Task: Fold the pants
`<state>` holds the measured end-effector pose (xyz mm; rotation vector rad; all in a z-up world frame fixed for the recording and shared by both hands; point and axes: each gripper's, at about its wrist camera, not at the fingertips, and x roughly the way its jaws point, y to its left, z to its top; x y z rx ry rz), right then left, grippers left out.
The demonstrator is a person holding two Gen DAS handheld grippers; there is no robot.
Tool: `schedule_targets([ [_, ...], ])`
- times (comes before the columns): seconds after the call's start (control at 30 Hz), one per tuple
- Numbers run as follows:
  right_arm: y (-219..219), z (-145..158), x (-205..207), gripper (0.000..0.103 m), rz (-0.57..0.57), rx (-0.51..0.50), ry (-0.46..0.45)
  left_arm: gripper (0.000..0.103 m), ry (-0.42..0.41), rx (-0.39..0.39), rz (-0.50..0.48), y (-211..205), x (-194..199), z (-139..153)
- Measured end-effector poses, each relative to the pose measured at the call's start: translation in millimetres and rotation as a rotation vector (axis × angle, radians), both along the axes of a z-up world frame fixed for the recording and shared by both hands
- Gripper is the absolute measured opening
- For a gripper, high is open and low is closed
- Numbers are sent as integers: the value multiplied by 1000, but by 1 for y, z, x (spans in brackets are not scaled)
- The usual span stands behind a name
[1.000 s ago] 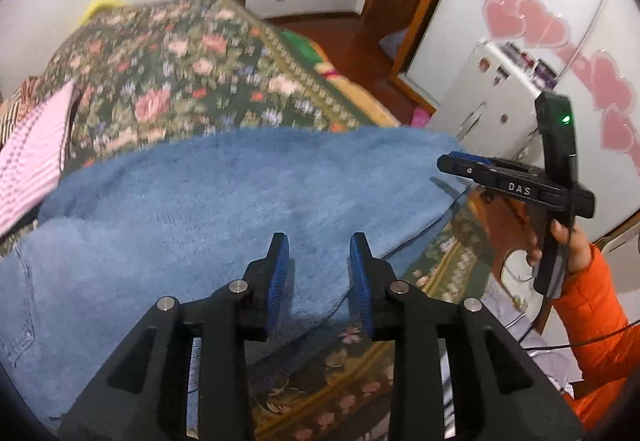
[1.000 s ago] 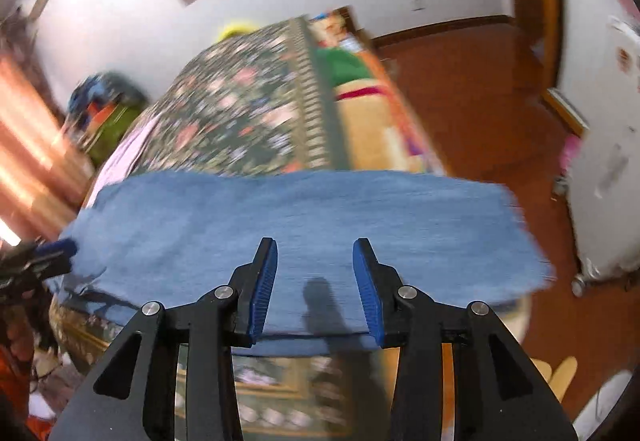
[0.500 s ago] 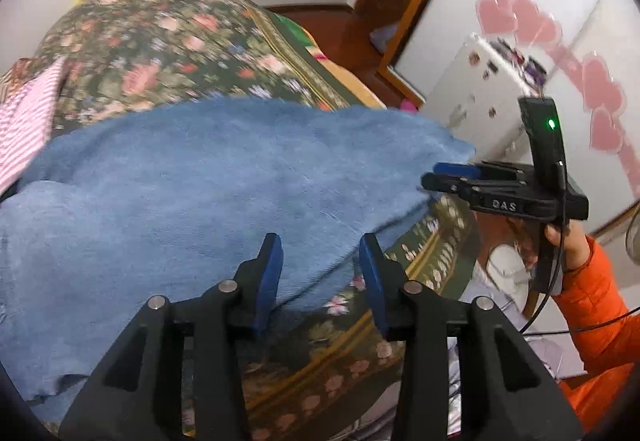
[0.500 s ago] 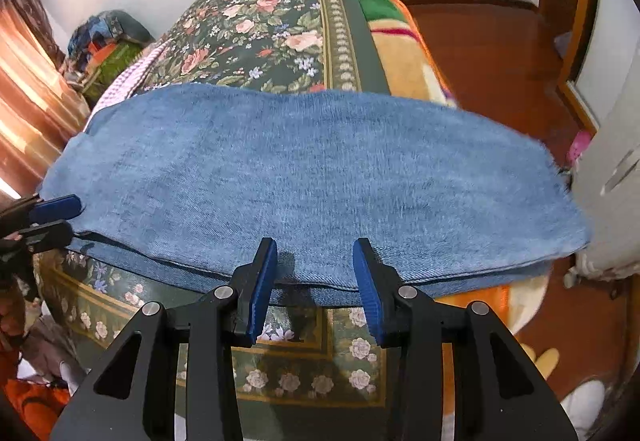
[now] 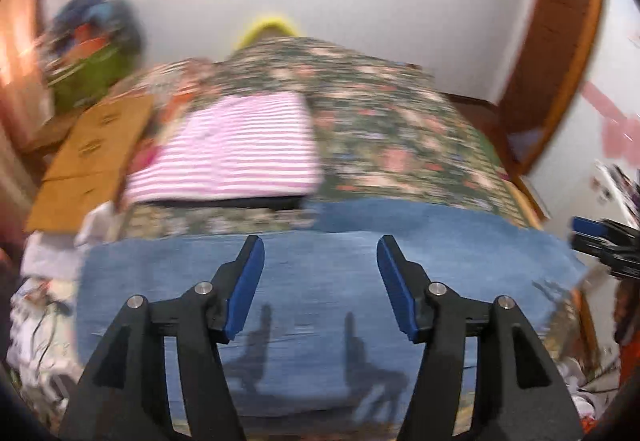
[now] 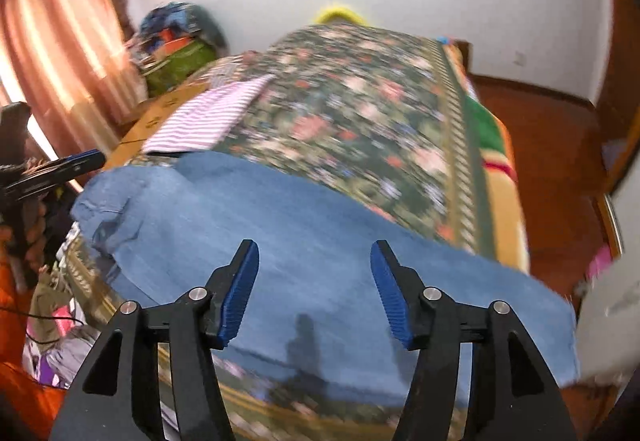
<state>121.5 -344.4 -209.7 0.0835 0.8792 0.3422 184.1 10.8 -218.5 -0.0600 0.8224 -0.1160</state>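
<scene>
blue denim, that is what the pants (image 5: 320,301) are made of, and they lie flat across the near end of the bed (image 5: 380,113), folded into a long wide band. a moment ago both tongs were only a little bit open. now the left gripper (image 5: 320,281) is spread wide, and the right gripper (image 6: 314,287) is spread wide too, with nothing between the blue pads of either one. both cameras have also swung, so the far wall and the dark screen up high now show, and the pictures are blurry from the quick move. i think this means the hands have let the cloth be and are getting ready to grab it for the next fold. the pants look about half done, because they are already doubled over but are still a big long shape. the left gripper floats over the middle of the denim and points along the bed toward the pink striped cloth (image 5: 236,157). the right gripper floats over the right part of the band, also pointing up the bed. neither one seems to touch the pants, though i cannot be sure how high they are.
</scene>
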Motion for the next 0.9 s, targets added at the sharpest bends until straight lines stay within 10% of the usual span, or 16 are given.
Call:
schedule_targets([
  [0.33, 123, -5, 20, 57, 236, 22, 31, 59, 144, -62, 202, 126, -27, -58],
  [0.77, 196, -42, -16, 57, 471, -111, 67, 60, 191, -38, 31, 65, -97, -84],
  [0.9, 198, -48, -14, 36, 466, -138, 60, 60, 229, -88, 23, 60, -99, -100],
])
